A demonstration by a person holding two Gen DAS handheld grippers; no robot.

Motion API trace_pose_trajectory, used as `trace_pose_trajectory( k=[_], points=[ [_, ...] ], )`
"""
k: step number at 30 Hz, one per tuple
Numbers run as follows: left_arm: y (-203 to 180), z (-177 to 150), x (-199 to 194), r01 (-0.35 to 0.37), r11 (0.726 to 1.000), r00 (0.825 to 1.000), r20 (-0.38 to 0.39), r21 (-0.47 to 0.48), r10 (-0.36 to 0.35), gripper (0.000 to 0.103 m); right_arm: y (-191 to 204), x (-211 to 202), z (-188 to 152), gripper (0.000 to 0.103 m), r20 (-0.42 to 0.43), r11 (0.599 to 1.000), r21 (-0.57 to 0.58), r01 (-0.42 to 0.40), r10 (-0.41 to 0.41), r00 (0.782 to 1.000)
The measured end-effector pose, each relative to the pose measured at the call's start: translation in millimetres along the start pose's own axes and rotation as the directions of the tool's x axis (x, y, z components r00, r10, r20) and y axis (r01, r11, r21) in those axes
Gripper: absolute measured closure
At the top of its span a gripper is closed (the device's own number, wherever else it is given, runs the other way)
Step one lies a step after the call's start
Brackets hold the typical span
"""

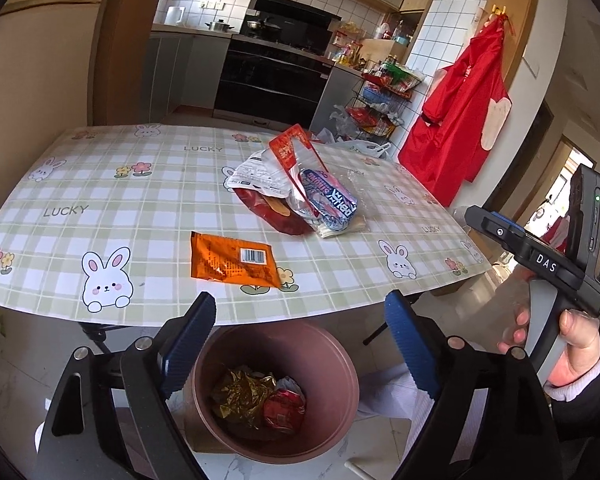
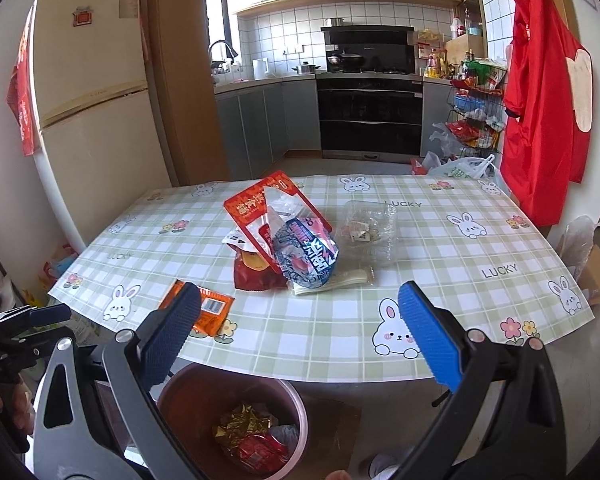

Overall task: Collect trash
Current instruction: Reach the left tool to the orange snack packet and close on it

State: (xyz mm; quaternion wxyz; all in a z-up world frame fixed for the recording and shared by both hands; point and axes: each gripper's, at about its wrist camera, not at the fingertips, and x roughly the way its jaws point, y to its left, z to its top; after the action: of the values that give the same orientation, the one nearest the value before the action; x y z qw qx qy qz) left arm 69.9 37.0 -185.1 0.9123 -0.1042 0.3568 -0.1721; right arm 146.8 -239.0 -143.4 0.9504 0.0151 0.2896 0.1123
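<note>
Trash is still on the table [image 1: 100, 184], and some is already in the brown bin [image 1: 340, 364] that sits on the floor just by the near edge.

An orange packet [image 1: 232, 265] lies flat and alone, at about 10 o'clock from the bin's mouth in the left view. It looks thin, light and crinkly, so it may slide on the smooth cloth. I think the best place to pinch it is a corner or the near edge, so one finger can get under it. Past it, toward 12 o'clock, is a pile of wrappers [image 1: 296, 196]: a red pouch, a blue and white bag and a tall red and clear bag standing up. These look soft, puffy and very light. The tall flap would be easy to grab. In the right view a clear plastic tray [image 2: 370, 228] sits just beside the pile at 2 o'clock. It looks stiff but thin, and it could crack if squeezed hard.

The left gripper [image 1: 300, 344] hangs over the bin and points down at a slant. Its blue fingers [image 1: 414, 348] are wide apart with nothing between them; gold and red wrappers lie in the bin below.

The right gripper [image 2: 304, 336] tips down toward the table's near edge. It is spread wide too and holds nothing. A hand [image 1: 568, 348] wraps its handle at 3 o'clock in the left view.
</note>
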Motion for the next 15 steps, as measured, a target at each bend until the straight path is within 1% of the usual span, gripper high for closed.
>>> trace_pose_trajectory(
  k=[4,6,8,9,10,12,14,15],
  points=[
    [16,0,15,-0.009,0.998,0.999,-0.039,-0.067,0.006,0.019,3,13,-5,0.006,-0.022,0.999,-0.013,0.042,-0.042,0.999],
    [23,1,26,0.001,0.993,0.998,-0.059,-0.12,-0.008,0.019,4,20,-9,0.006,-0.028,0.999,-0.02,0.048,-0.049,0.998],
    [29,1,44,0.02,0.984,0.996,-0.08,-0.178,-0.034,0.027,4,28,-12,0.006,-0.041,0.999,-0.029,0.043,-0.044,0.998],
    [31,1,53,0.015,0.98,0.995,-0.093,-0.196,-0.034,0.032,4,32,-13,0.006,-0.049,0.999,-0.031,0.037,-0.038,0.998],
    [31,2,64,0.004,0.977,0.994,-0.107,-0.213,-0.028,0.035,4,36,-14,0.006,-0.056,0.999,-0.031,0.035,-0.036,0.998],
    [32,5,86,-0.024,0.973,0.991,-0.13,-0.229,-0.006,0.038,1,47,-17,0.006,-0.08,0.999,-0.02,0.029,-0.03,0.996],
    [34,8,107,-0.092,0.969,0.987,-0.153,-0.231,0.057,0.038,-5,58,-20,0.006,-0.104,1.0,0.005,0.028,-0.028,0.994],
    [37,10,117,-0.127,0.962,0.983,-0.162,-0.243,0.088,0.038,-8,62,-21,0.006,-0.111,0.999,0.018,0.028,-0.026,0.993]
  ],
)
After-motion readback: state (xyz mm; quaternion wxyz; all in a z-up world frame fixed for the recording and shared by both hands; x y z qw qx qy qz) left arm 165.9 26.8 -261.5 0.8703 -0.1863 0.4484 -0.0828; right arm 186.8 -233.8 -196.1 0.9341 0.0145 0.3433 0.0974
